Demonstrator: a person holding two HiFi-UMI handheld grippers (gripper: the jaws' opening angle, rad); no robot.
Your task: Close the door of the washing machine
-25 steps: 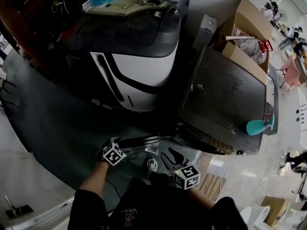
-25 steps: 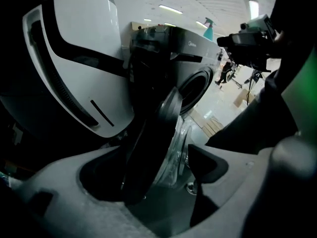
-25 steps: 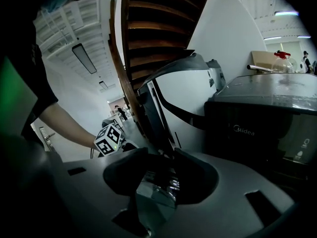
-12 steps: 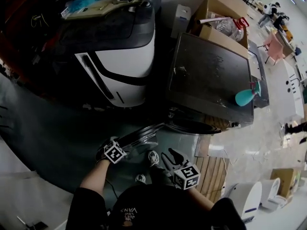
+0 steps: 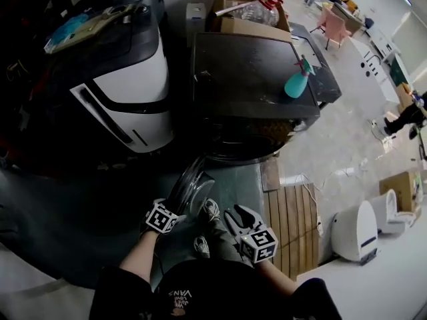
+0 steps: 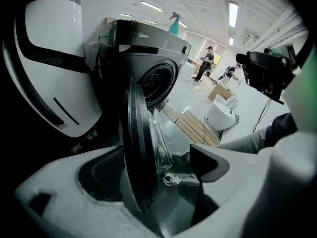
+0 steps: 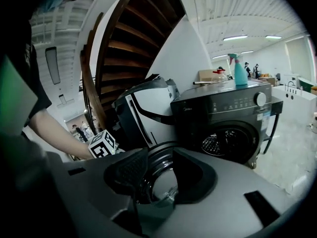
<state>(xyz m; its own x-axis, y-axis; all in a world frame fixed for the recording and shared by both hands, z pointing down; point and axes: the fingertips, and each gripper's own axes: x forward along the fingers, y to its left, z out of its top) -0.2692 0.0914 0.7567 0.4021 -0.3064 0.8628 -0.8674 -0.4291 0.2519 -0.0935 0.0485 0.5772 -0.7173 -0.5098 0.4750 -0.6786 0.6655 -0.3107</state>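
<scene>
Two hand-held grippers sit low in the head view, close to the washing machine door (image 5: 189, 187). The door stands swung well out from the dark front-loading washing machine (image 5: 247, 72) at upper centre and shows there only as a thin curved sliver.

The left gripper (image 6: 153, 168) has just been opening its jaws, and they stand wide apart. Its own view shows what the head view does not. The door is seen edge-on between the jaws, with its rim just beside the left pad (image 6: 101, 170) and its glass bowl bulging toward the other jaw, which is well clear of it. No pad presses on the door.

The right gripper (image 7: 156, 167) is also released, with nothing pinched. Its view alone shows the door face-on as a round ring of glass through the gap between the jaws. To the right of that is the dark drum opening (image 7: 225, 143), and at left is the left gripper's marker cube (image 7: 103, 144). Whether this gripper touches the door cannot be told. A wooden staircase (image 7: 138, 38) fills the upper left of that view.

A teal spray bottle (image 5: 295, 84) stands on the washer's top. A white machine (image 5: 133, 89) stands to the left of the washer. Only the head view shows the person's shoes (image 5: 210, 210) and a slatted wooden board (image 5: 293, 222) on the floor at right.
</scene>
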